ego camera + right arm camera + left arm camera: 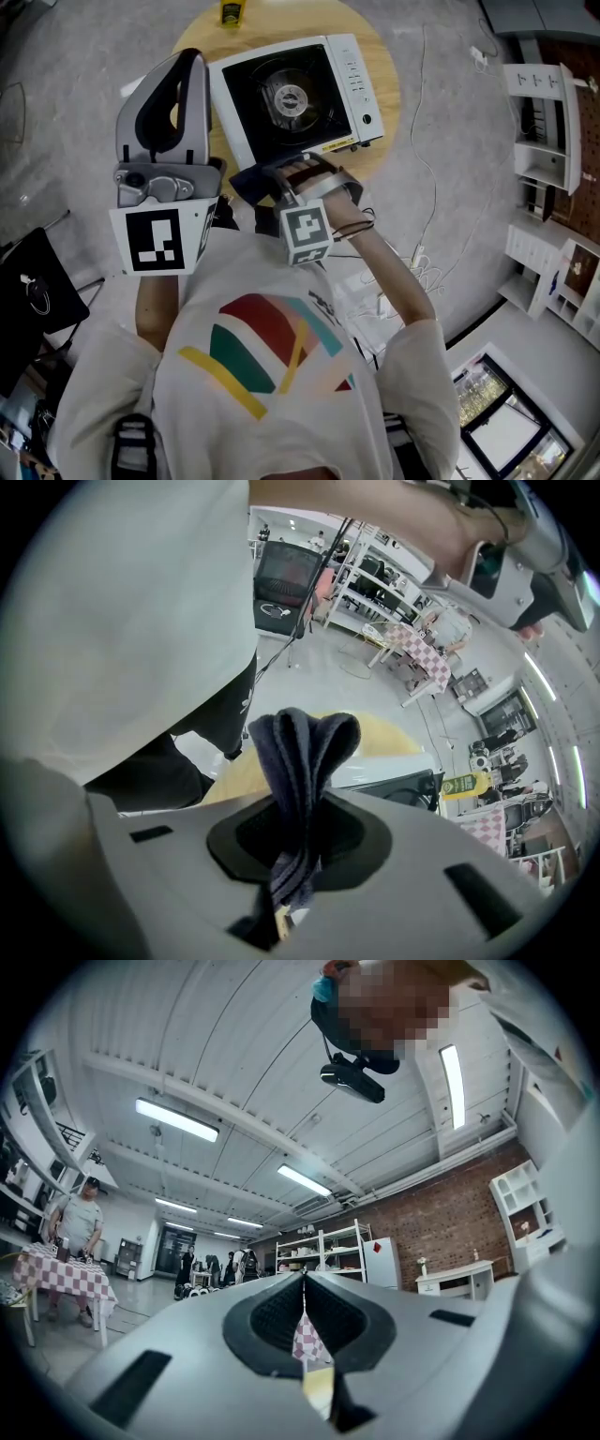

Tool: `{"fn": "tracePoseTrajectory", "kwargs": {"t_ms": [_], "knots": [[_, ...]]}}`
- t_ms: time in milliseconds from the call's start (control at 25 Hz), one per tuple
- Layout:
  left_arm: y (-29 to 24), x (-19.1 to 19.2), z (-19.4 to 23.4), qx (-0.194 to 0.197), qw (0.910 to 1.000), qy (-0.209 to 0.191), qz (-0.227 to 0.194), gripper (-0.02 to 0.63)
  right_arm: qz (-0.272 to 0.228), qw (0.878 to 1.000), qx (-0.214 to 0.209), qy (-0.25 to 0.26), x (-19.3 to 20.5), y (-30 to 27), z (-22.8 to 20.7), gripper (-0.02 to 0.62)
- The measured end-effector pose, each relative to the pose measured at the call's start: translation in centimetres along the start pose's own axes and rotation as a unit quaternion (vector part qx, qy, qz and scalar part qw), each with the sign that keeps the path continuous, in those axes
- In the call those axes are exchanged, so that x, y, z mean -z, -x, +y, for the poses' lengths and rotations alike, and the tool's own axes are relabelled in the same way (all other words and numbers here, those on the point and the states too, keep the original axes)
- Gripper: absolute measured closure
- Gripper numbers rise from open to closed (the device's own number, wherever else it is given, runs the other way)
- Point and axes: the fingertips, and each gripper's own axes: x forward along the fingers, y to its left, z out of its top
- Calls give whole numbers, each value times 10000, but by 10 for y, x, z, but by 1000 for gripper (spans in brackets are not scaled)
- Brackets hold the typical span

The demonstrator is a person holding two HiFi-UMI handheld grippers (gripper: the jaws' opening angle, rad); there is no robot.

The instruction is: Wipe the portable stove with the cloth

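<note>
Two hand-held grippers are in play, and only the right one carries anything. The right hand-held gripper [296,829] has its jaws clamped on the cloth [302,754], a dark blue one. It rises from between the jaws in a bunched fold that loops over at the top.

In the head view the cloth sits at the near rim of the round wooden tabletop [386,67]. It is just beside the near left corner of the stove [246,112]; whether it touches the stove cannot be told.

The stove is white with a black top and lies flat on the tabletop. Its long axis runs left to right, turned a little so the right end sits farther from the person. The round burner [292,96] is in the middle of the black top. The control strip with its knob [366,120] is at the right end, and one long side faces the person.

The left hand-held gripper [191,56] is held up off the tabletop, to the left of the stove. Its own view looks toward the ceiling lights. Its jaws are pressed together with nothing between them.

A yellow bottle [231,11] stands at the far rim of the tabletop, beyond the stove.
</note>
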Motion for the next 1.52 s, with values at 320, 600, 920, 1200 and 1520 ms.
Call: {"fn": "tracePoseTrajectory", "kwargs": {"t_ms": [320,600,920,1200,1520], "knots": [[-3,-2,-5,-59,10000,0,-39,598,70,10000,-9,23,17,2,0,563],[-6,1,-9,-83,10000,-17,18,598,433,9989,-23,-161,72,11,3,561],[-11,14,-22,37,9997,-133,196,598,1043,9945,83,-88,143,24,-1,561],[-16,20,-30,51,9993,-232,282,598,1538,9879,88,178,193,34,-3,562],[-17,22,-36,-30,9992,-287,291,598,1424,9895,57,217,202,35,1,562]]}}
